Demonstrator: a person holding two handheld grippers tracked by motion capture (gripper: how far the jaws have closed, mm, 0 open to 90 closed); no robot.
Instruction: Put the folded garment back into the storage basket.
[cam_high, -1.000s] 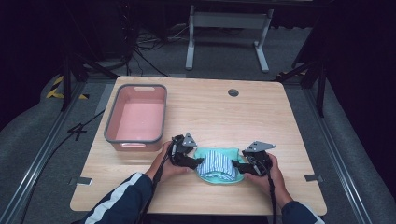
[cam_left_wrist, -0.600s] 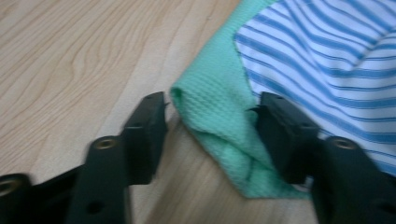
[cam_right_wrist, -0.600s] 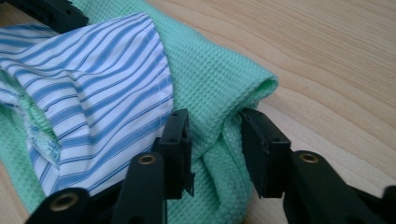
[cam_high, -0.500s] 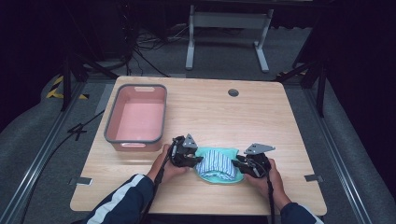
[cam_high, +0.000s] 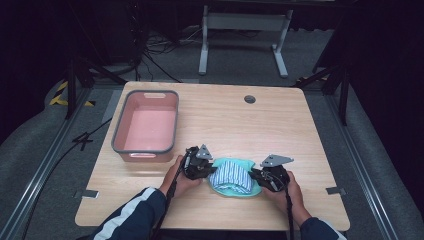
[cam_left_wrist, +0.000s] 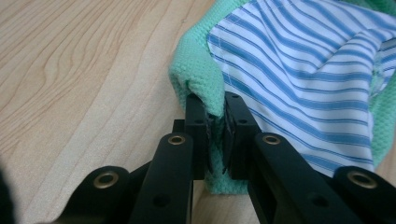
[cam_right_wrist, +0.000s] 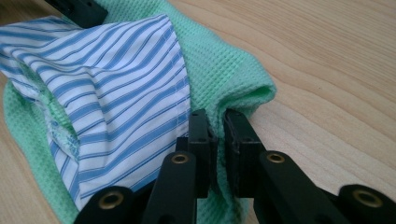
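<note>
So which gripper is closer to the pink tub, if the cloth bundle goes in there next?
Left. The left gripper pinches the green cloth at the end nearest the pink tub. The right gripper grips the far end, so it would likely just follow.

Left gripper (cam_left_wrist: 215, 135): fingers (cam_left_wrist: 195, 130) pinched on green cloth (cam_left_wrist: 198, 70) edge.
Green waffle-weave fold sits clamped between both black fingers, lifted just off the wood-grain worktop (cam_left_wrist: 79, 79). Blue-and-white striped cloth (cam_left_wrist: 308, 79) lies on top of the green one, touching it, running off to the right past the fingers.
</note>
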